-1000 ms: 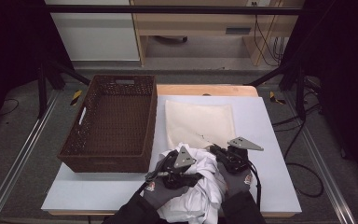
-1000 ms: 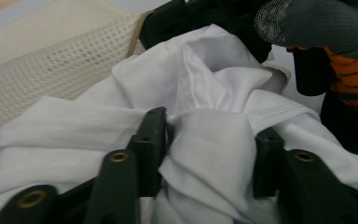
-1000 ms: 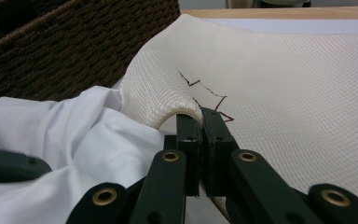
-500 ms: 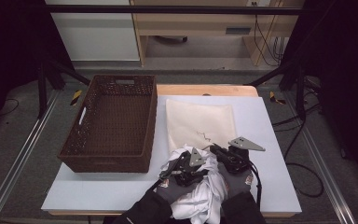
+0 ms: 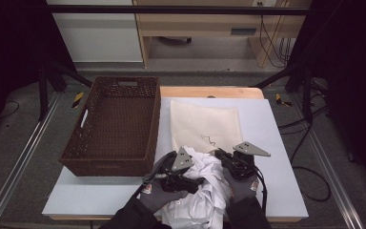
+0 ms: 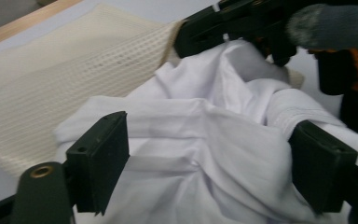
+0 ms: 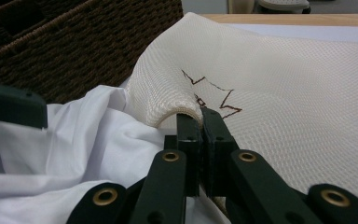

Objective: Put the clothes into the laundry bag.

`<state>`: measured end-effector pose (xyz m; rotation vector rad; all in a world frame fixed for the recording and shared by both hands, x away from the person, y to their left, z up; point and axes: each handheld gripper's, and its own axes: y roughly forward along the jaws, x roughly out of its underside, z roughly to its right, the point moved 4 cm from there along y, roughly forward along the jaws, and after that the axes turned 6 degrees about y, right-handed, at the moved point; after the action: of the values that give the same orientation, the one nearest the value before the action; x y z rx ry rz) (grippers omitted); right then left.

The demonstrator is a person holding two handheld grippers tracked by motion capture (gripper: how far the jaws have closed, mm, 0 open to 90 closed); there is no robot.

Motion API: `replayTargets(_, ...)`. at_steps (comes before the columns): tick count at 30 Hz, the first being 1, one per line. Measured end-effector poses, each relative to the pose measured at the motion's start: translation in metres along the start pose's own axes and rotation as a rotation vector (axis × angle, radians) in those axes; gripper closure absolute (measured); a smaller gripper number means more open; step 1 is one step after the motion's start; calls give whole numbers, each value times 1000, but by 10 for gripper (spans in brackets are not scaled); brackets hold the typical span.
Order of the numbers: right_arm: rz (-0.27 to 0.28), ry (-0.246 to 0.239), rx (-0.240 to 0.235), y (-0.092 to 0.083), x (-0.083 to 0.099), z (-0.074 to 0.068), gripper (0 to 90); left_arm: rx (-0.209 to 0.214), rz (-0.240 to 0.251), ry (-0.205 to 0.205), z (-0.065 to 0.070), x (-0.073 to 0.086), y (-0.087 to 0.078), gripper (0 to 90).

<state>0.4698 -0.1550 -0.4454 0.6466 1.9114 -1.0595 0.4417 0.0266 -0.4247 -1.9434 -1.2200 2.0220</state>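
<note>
Left claw (image 6: 205,172) astride white cloth (image 6: 200,140)

Recording lab: black frame (image 5: 171,8), floor rails (image 5: 19,167), cables (image 5: 271,43).

A pale grey-white tabletop (image 5: 276,129) lies on a light wooden board whose edge (image 5: 209,91) shows along the far side. Beyond it stands a light wooden desk (image 5: 195,26) with a grey drawer label, beside a white cabinet panel (image 5: 95,33). Black cables (image 5: 271,38) hang at the desk's right. The floor (image 5: 24,119) is grey, crossed by metal rails (image 5: 14,171). Black frame legs (image 5: 52,71) flank dark surroundings.
</note>
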Motion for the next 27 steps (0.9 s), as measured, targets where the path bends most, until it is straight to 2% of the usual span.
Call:
replayTargets(2, 0, -5, 3, 0, 0, 0, 876, -19, -19, -14, -7, 5, 4, 144)
replayTargets(3, 0, -6, 3, 0, 0, 0, 876, -41, -31, -17, -11, 9, 8, 126)
replayTargets(5, 1, -3, 0, -1, 0, -1, 877, -59, -46, -31, -19, 16, 19, 89)
replayTargets(8, -5, -6, 1, 0, 0, 0, 876, -54, -63, -45, -25, 23, 33, 46)
replayTargets(10, -7, -7, 1, 0, 1, -1, 876, -39, -80, -44, -26, 27, 40, 55)
replayTargets(11, -9, -7, 2, 1, 1, -1, 877, -12, -91, -44, -26, 29, 42, 107)
replayTargets(13, -11, -5, 2, 1, 1, -1, 876, 31, -97, -88, -26, 32, 44, 239)
replayTargets(14, -11, -5, 2, 1, 1, -1, 877, 48, -104, -103, -25, 32, 44, 336)
replayTargets(17, -10, -2, 2, 1, 1, -1, 877, 71, -117, -124, -24, 32, 42, 521)
replayTargets(20, -11, 1, 3, 1, 1, -1, 877, 70, -118, -110, -20, 30, 37, 654)
replayTargets(24, -9, 6, 3, 2, 1, -1, 878, 71, -65, -86, -6, 16, 23, 700)
replayTargets(27, -5, 10, -3, 2, 1, -2, 879, 66, -55, -34, 9, 3, 18, 702)
